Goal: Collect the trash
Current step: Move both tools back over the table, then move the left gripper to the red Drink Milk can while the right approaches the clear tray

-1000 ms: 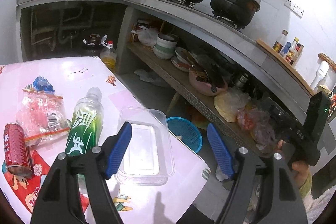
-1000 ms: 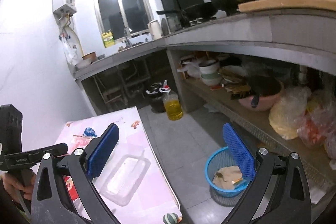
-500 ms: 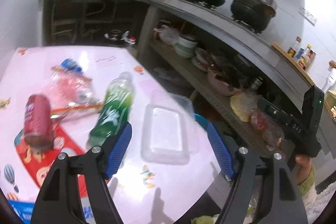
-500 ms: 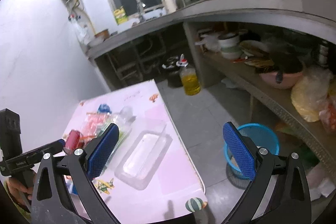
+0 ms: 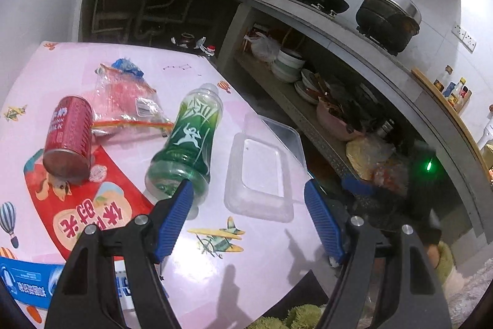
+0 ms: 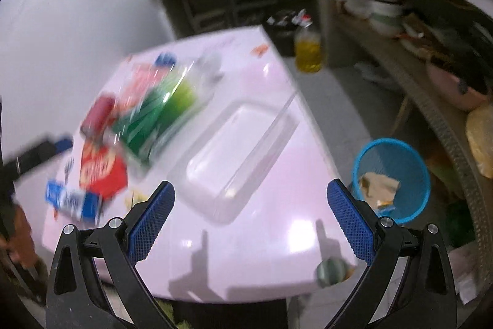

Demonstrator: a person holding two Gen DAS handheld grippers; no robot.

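Note:
On the pink table (image 5: 265,255) lie a clear plastic tray (image 5: 262,171), a green bottle (image 5: 188,141) on its side, a red can (image 5: 69,137), a clear bag (image 5: 132,100) with red contents and a red wrapper (image 5: 89,205). My left gripper (image 5: 248,216) hangs open above the near end of the tray, empty, its left pad near the bottle's base. My right gripper (image 6: 251,218) is open and empty too, above the clear tray (image 6: 234,156). This view is blurred; the green bottle (image 6: 154,119) and red can (image 6: 97,113) lie to the left. A blue basket (image 6: 393,174) with scraps stands on the floor.
A blue-and-white packet (image 5: 27,282) lies at the table's near left corner. Under the stone counter (image 5: 308,17) a shelf (image 5: 292,104) holds bowls and bags. A bottle of yellow oil (image 6: 308,50) stands on the floor beyond the table. The other gripper (image 5: 397,196) shows at right.
Both grippers have dropped lower and tilted down over the table, so the tray and bottle now fill more of each view. Their jaws stayed open. Nothing on the table has moved.

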